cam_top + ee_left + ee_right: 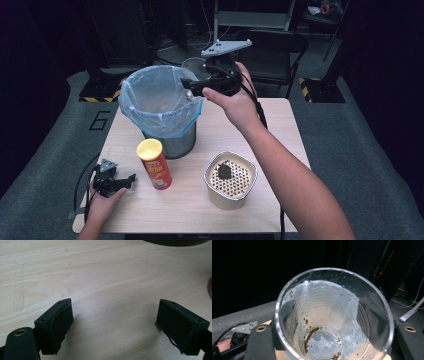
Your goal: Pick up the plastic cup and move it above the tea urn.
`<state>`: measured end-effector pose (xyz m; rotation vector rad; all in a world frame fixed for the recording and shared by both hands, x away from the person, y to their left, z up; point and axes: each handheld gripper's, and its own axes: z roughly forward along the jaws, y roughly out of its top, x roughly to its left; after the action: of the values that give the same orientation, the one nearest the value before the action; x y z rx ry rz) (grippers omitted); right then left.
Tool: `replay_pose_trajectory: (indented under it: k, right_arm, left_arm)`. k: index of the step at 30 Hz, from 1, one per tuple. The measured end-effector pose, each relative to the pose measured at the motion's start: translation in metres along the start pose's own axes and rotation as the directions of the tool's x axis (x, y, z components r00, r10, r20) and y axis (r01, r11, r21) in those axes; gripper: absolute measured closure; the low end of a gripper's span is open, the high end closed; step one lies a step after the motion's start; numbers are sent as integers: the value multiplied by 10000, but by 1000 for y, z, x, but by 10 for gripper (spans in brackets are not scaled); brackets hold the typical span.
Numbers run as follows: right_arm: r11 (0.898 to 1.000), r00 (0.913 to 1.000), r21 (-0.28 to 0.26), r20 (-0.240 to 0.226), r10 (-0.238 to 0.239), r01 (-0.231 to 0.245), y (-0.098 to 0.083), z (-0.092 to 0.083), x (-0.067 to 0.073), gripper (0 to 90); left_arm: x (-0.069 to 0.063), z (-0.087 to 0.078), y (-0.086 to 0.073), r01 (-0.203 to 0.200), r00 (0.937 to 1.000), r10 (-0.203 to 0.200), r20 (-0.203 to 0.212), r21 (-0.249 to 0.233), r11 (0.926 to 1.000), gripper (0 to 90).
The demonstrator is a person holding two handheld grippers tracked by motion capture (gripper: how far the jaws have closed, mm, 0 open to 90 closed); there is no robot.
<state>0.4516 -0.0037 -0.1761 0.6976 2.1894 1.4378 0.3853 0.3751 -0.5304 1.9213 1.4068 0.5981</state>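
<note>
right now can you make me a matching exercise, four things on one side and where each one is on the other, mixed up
Things:
1. clear plastic cup
2. chip can
3. bin
4. left gripper

Places or states:
A. lined with a blue bag
B. standing upright in front of the bin
C. held in the right gripper
D. open, resting low on the table

Pairs: 1-C, 2-B, 3-A, 4-D
</note>
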Motion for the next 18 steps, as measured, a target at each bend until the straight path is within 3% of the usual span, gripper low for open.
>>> replay_pose_trajectory:
  k: [4,8,11,14,18]
  right_arm:
    - [9996,9994,-186,-280,203,-208,5,16,2,327]
    - [9999,9994,-134,-341,75,-79,11,49,4,319]
    - [9991,9979,-115,-515,405,-411,11,71,4,317]
    - [9983,9973,89,-454,575,-571,10,93,4,317]
    - [9978,9987,515,-289,421,-406,8,111,6,313]
  left_arm:
    - [0,-1,0,-121,9999,121,-16,19,9999,135]
    - [0,-1,0,-120,9999,120,-20,14,9999,135]
    - [0,0,0,-118,9999,118,-15,-8,9999,136]
    - [0,-1,0,-118,9999,118,-18,8,9999,136]
    - [0,-1,0,-123,9999,123,-22,21,9999,136]
